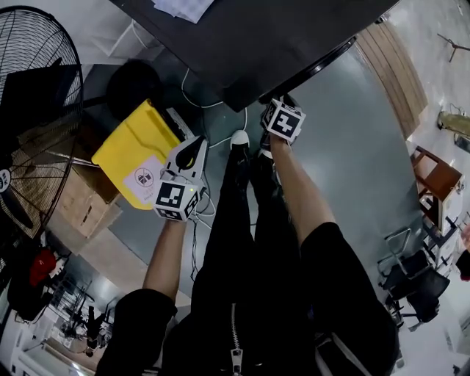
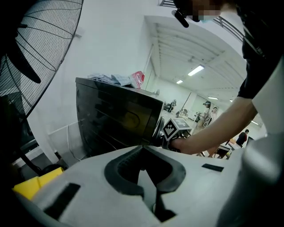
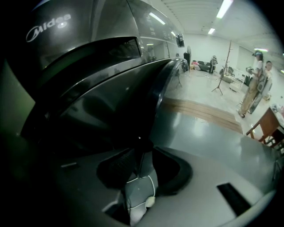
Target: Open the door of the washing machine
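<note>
Person stands at dark washing machine (image 1: 242,37) on grey floor. Right gripper (image 3: 140,148) is at edge of the door (image 3: 133,102), fingers (image 3: 117,166) clenched on its dark rim, apparently gripping it. Left gripper (image 2: 142,153) is held back near a yellow board (image 1: 136,150), fingers (image 2: 120,173) pinched together, nothing btwn them. Door looks slightly ajar; most of the swing is prob. left to do.

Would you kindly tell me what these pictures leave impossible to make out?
- Round door of the dark grey washing machine: latched or ajar unclear; right gripper view too dark.
- Right gripper: whether its tips touch the door is lost in shadow.
- White cloth atop the machine: cut off by head view's top edge.
</note>
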A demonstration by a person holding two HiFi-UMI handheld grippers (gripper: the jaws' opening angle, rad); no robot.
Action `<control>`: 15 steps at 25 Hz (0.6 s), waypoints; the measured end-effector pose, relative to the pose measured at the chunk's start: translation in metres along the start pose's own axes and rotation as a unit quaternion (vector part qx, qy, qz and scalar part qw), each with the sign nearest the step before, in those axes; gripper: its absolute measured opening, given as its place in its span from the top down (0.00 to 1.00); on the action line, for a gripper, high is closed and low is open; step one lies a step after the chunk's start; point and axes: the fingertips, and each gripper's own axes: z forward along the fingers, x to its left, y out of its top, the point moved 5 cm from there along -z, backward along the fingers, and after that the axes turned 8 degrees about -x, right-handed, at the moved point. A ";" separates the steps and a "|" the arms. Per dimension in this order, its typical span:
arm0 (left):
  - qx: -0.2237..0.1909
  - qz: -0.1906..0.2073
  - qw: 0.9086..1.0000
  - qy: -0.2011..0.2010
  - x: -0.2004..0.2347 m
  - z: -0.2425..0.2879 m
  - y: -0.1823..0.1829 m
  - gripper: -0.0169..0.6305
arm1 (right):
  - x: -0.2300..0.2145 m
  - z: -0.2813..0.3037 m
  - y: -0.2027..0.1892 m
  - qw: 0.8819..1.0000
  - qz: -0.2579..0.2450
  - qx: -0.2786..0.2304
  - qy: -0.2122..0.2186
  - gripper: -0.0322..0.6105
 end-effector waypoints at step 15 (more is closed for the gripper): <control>0.006 0.023 0.999 -0.042 -0.017 0.022 0.006 0.97 | -0.051 -0.025 -0.025 0.999 0.045 0.015 -0.015 0.81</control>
